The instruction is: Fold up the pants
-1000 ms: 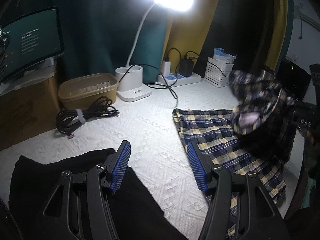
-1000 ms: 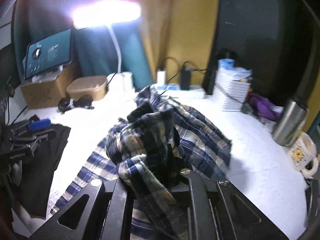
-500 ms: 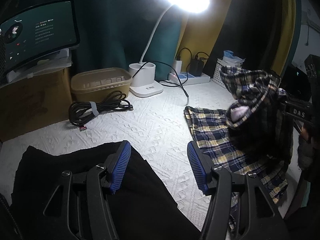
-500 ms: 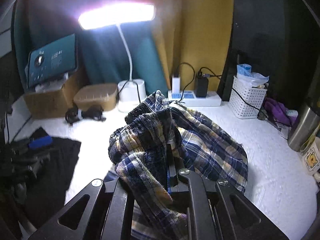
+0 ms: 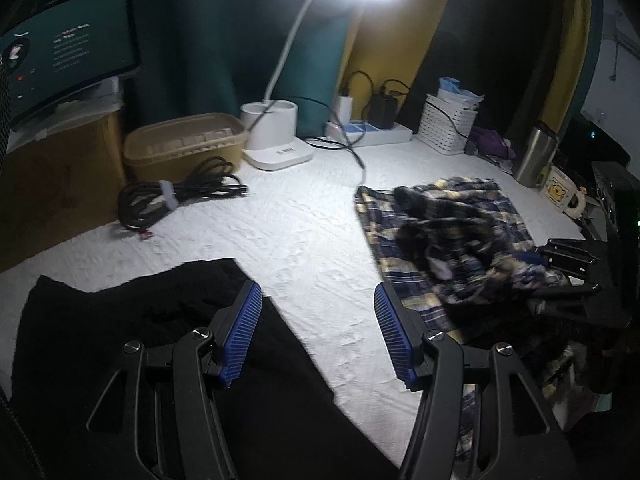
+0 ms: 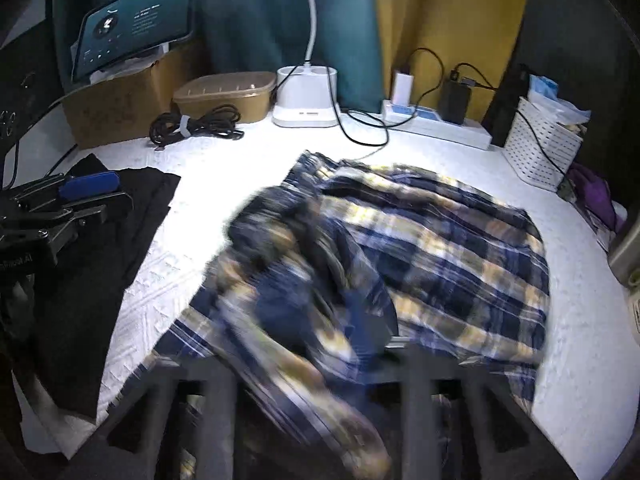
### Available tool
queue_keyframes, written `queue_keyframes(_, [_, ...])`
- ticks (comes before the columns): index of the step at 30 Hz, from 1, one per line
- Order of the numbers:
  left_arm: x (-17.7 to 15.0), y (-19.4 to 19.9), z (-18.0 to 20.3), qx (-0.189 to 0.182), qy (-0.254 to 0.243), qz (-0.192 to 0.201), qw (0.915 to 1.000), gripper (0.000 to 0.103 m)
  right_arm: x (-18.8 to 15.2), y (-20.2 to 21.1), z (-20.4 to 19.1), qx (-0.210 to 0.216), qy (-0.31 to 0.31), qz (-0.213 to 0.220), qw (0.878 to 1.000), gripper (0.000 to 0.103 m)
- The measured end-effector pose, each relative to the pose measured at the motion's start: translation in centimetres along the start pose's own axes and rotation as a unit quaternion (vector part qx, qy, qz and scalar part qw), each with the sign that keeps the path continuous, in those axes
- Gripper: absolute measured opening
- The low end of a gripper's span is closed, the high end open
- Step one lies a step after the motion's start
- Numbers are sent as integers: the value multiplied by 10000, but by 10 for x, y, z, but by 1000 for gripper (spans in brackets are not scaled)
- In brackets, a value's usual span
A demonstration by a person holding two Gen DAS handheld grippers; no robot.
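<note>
Right gripper (image 6: pixel 320 364) jaws just opened, pants (image 6: pixel 420 248) dropped bunched mid-frame; fold risks creasing. Left gripper (image 5: pixel 316 332) open, empty.

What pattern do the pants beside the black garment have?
The pants are plaid: navy, white and yellow, clearest in the right wrist view.

Plaid pants (image 6: pixel 432 248) soft woven cloth; table cover (image 5: pixel 288 236) white, embossed; flask (image 5: pixel 534 154) brushed metal.

coiled cable (image 5: pixel 176 196) beside tan tub (image 5: pixel 184 146), lamp base (image 5: pixel 276 140).
</note>
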State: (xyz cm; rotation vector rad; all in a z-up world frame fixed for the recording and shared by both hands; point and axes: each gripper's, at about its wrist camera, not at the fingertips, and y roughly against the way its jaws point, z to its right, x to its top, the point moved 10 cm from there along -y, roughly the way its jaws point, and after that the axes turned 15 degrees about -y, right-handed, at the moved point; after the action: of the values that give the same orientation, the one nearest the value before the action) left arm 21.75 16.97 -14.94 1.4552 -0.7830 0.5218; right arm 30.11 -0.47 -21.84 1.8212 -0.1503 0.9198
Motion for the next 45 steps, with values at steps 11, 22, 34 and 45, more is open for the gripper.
queue_keyframes(11, [33, -1, 53, -443, -240, 222, 9985, 59, -21, 37, 23, 244, -109, 154, 9995, 88])
queue_keyframes(22, [54, -28, 106, -651, -613, 79, 9960, 89, -17, 79, 130, -262, -1191, 667, 9903, 88])
queue_keyframes(34, [20, -64, 113, -683, -771, -602, 9929, 42, -65, 32, 160, 84, -1825, -87, 9831, 63])
queue_keyframes(45, [24, -57, 107, -449, -835, -522, 9941, 39, -96, 54, 137, 181, -1794, 32, 9836, 10])
